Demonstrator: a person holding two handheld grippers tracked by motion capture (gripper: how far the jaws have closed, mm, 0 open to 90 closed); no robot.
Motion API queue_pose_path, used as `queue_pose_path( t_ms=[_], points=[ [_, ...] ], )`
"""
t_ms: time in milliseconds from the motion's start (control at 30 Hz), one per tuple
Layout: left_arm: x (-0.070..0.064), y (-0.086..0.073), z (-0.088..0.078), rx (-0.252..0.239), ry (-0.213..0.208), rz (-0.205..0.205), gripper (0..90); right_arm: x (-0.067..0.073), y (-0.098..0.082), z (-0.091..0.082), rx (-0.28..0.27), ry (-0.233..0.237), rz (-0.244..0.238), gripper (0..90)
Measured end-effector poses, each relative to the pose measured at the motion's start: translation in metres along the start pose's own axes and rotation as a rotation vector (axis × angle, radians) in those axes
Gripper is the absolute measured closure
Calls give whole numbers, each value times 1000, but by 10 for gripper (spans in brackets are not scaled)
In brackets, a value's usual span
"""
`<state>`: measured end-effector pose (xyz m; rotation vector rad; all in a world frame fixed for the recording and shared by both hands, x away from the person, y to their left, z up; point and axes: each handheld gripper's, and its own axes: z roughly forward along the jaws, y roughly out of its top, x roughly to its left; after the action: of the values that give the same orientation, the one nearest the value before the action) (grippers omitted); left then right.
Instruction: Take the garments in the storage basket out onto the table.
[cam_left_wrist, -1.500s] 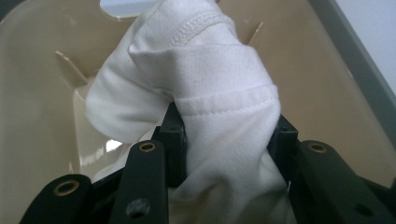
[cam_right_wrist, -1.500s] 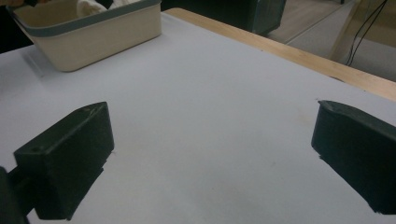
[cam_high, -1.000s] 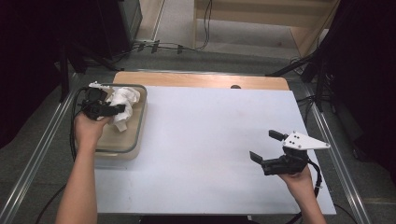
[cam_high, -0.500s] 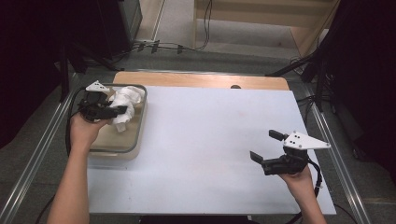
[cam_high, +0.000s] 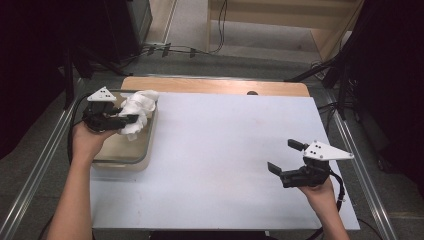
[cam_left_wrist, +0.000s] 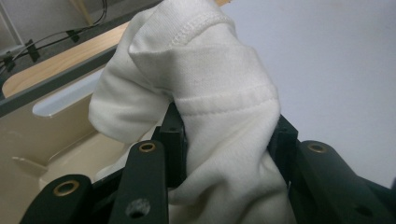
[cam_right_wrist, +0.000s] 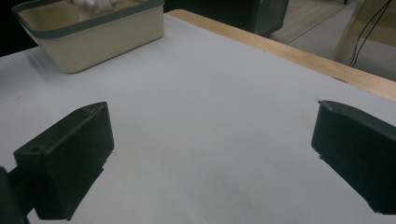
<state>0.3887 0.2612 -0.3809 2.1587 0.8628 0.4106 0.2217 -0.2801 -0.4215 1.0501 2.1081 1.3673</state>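
A crumpled white cloth (cam_high: 136, 111) hangs above the beige bin (cam_high: 122, 155) at the table's left side. My left gripper (cam_high: 129, 119) is shut on the white cloth, held over the bin's far end. In the left gripper view the cloth (cam_left_wrist: 219, 121) bulges between and over the two black jaws, with the bin's inside (cam_left_wrist: 56, 140) below it. My right gripper (cam_high: 285, 157) rests low over the white table near the front right, open, with nothing between its fingers (cam_right_wrist: 70, 158). The right gripper view shows the bin (cam_right_wrist: 93, 32) far off, with the cloth (cam_right_wrist: 95, 5) above its rim.
The white table top (cam_high: 225, 145) has a wooden strip (cam_high: 215, 86) along its far edge. Metal rails run down both sides. Cables and dark equipment lie on the floor beyond the table.
My left gripper has lifted and drawn back toward the left with the cloth, which now hangs higher over the bin. The right gripper has stayed put.
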Motion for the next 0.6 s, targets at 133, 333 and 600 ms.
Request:
queue_pose_path(
  t_ms=[133,333,600],
  points=[
    [-2,1,-3,-19,-12,23,603,-1,0,0,-1,-1,0,0],
    [-9,6,-5,-30,-31,61,603,-1,0,0,0,0,1,0],
    [-19,12,-7,-42,-46,105,603,-1,0,0,-1,2,0,0]
  ],
)
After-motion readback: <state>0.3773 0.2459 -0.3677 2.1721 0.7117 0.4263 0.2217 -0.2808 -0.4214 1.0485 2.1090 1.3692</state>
